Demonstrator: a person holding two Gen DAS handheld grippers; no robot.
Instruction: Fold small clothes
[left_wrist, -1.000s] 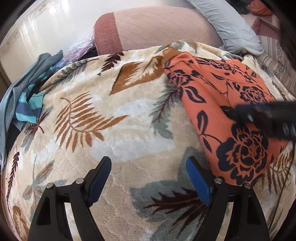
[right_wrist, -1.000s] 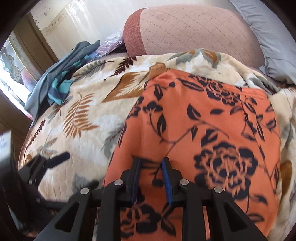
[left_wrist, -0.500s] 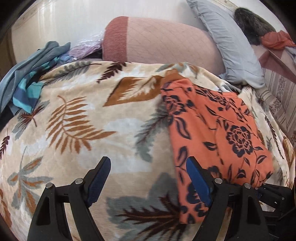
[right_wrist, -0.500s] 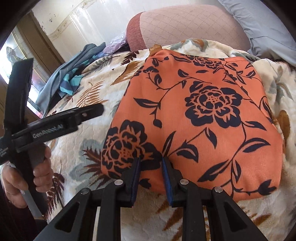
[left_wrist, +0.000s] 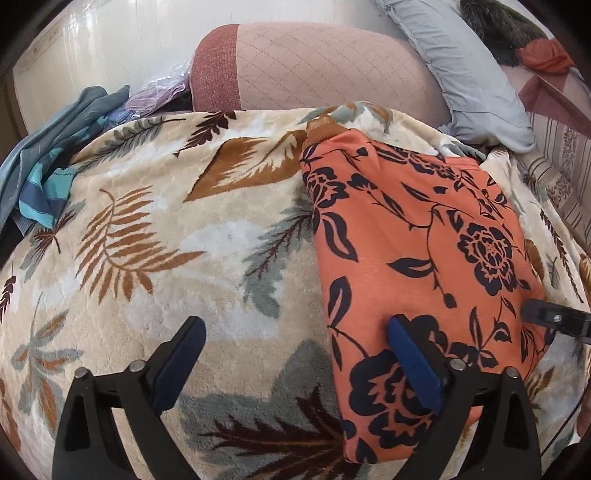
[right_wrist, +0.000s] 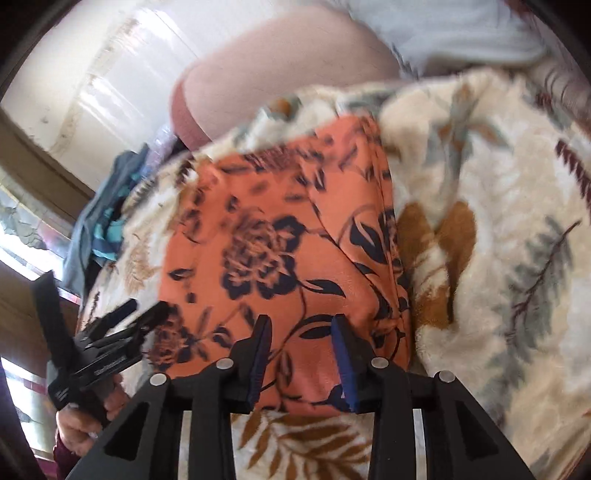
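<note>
An orange garment with dark flowers (left_wrist: 417, 251) lies flat on the leaf-print blanket (left_wrist: 166, 258). My left gripper (left_wrist: 295, 347) hovers over the garment's near left edge. Its jaws are opening wide, with that edge and bare blanket below them and nothing pinched. Its right finger (left_wrist: 410, 358) is above the cloth. The right wrist view is blurred. There my right gripper (right_wrist: 301, 347) stands over the near right part of the garment (right_wrist: 280, 236). Its jaws are opening, the cloth lies flat under the gap, and the pads do not press on it. The right gripper's tip (left_wrist: 554, 317) pokes in from the right.
A pink bolster (left_wrist: 314, 70) and a grey pillow (left_wrist: 469, 74) lie behind the blanket. A pile of blue-grey clothes (left_wrist: 48, 177) sits at the far left. A hand (right_wrist: 88, 417) holds the left gripper (right_wrist: 110, 343) near the window side.
The garment now lies flat, nearer to me. My right gripper slid right along its near edge, rolled, and its jaws parted off the cloth. The left jaws spread wider.
</note>
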